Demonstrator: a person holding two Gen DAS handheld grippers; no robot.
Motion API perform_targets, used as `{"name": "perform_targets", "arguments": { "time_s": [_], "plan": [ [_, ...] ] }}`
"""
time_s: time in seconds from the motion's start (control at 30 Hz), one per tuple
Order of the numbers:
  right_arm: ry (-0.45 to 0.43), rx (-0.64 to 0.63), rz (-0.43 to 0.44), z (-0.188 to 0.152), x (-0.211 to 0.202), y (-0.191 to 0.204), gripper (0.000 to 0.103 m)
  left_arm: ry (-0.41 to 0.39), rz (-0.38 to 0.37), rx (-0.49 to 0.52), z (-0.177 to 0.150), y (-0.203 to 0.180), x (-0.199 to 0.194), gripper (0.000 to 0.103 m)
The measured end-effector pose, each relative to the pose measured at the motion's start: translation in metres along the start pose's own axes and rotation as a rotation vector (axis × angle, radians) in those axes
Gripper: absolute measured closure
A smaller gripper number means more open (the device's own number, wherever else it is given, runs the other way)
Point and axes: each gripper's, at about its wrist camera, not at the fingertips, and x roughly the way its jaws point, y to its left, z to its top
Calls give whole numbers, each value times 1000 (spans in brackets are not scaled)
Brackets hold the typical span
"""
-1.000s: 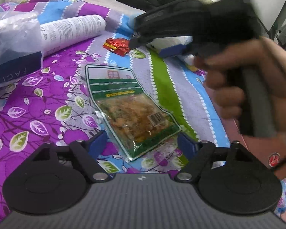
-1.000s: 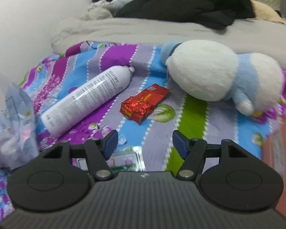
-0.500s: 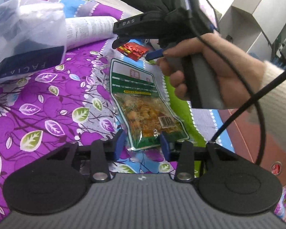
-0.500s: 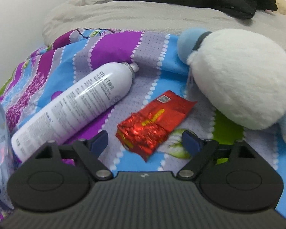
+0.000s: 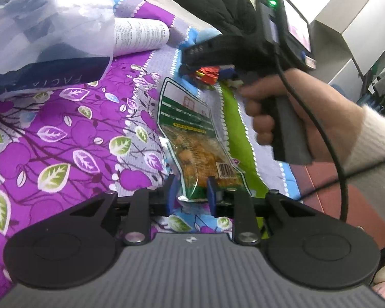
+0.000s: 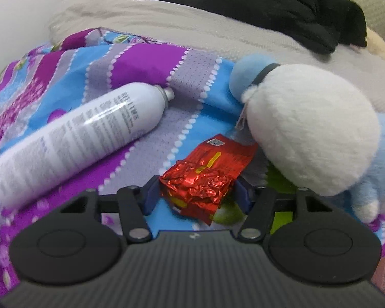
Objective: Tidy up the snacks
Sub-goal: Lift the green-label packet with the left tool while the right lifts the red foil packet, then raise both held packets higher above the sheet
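Your left gripper (image 5: 190, 192) clamps the near end of the green pickle pouch (image 5: 195, 138) — flat, glossy film on the floral bedspread (image 5: 51, 138). Your right gripper (image 6: 196, 195) pinches the red foil snack packet (image 6: 205, 177) — crinkled, light — lying between white spray can (image 6: 74, 138) and fuzzy plush toy (image 6: 310, 133), apparently for lifting.

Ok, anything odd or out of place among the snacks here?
The white spray can lies on its side on the bedspread beside the red foil packet, whose near end is crumpled. It is not a snack.
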Motion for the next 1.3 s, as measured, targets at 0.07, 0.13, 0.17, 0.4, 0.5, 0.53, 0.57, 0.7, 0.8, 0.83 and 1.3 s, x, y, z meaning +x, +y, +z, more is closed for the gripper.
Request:
{"name": "perform_targets", "arguments": {
  "time_s": [0.07,0.13,0.17,0.4,0.5,0.53,0.57,0.7,0.8,0.83,1.3],
  "plan": [
    [-3,-36,-6,-9,-12,1,41,4,-3,-2,-2,-1,-6,76],
    [1,-43,-4,-20,-25,0,41,9,-8,-11,-6,-1,-12,76],
    [4,-36,0,-24,-31,-1,41,13,-12,-14,-8,-1,-16,77],
    [30,4,23,-61,-80,-10,41,20,-30,-44,-21,-5,-41,78],
    [36,30,23,-76,-103,-12,41,22,-34,-42,-27,-7,-53,78],
    [38,35,21,-82,-111,-12,41,25,-38,-41,-29,-7,-55,78],
    [43,39,22,-88,-118,-12,41,31,-40,-40,-33,-8,-60,78],
    [63,52,13,-114,-142,-7,41,50,-33,-30,-49,-9,-76,78],
    [62,48,16,-137,-163,3,41,65,-31,-37,-62,-6,-92,78],
    [67,58,23,-144,-169,5,41,67,-31,-39,-66,-5,-98,78],
    [37,122,50,-223,-232,45,40,120,55,-36,-86,3,-151,75]
  ]
}}
